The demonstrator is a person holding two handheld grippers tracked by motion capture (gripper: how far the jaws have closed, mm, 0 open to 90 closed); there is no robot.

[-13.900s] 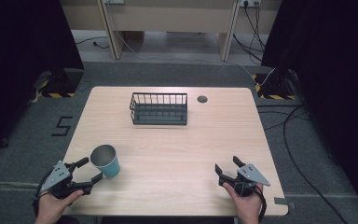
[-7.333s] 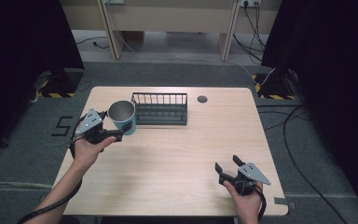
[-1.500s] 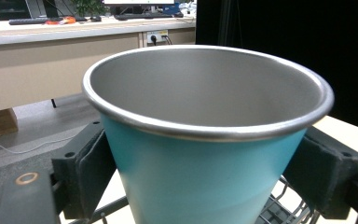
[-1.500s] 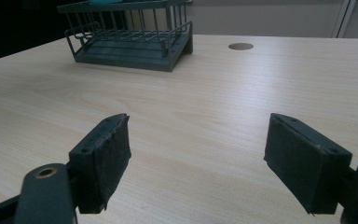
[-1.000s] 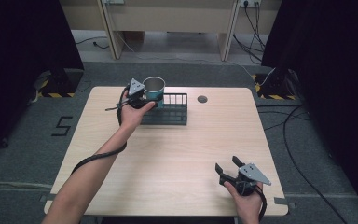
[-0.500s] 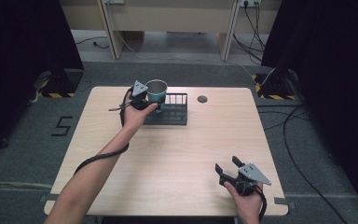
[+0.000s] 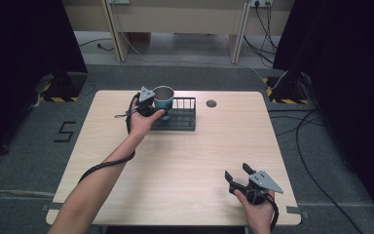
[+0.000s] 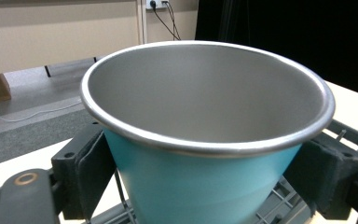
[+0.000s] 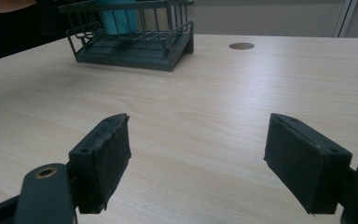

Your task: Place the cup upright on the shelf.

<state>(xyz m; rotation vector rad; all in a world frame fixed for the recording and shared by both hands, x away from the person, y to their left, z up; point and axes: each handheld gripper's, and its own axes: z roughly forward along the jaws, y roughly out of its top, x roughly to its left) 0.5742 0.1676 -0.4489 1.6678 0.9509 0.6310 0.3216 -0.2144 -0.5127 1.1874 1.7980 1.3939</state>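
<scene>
The left gripper [image 7: 157, 103] fingers pinch the teal steel-lined cup [image 7: 164, 97] above the dark wire basket [image 7: 179, 115] near the counter's far edge; it could catch the rim and tip. The right gripper [image 9: 205, 154] fingers sit spread.

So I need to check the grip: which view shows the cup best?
The left gripper view: the cup sits close up between both pads. The high view shows it small over the wire basket; the right gripper view, blue behind bars.

Wooden table [image 7: 175, 161], wire basket [image 7: 177, 116] on it
</scene>
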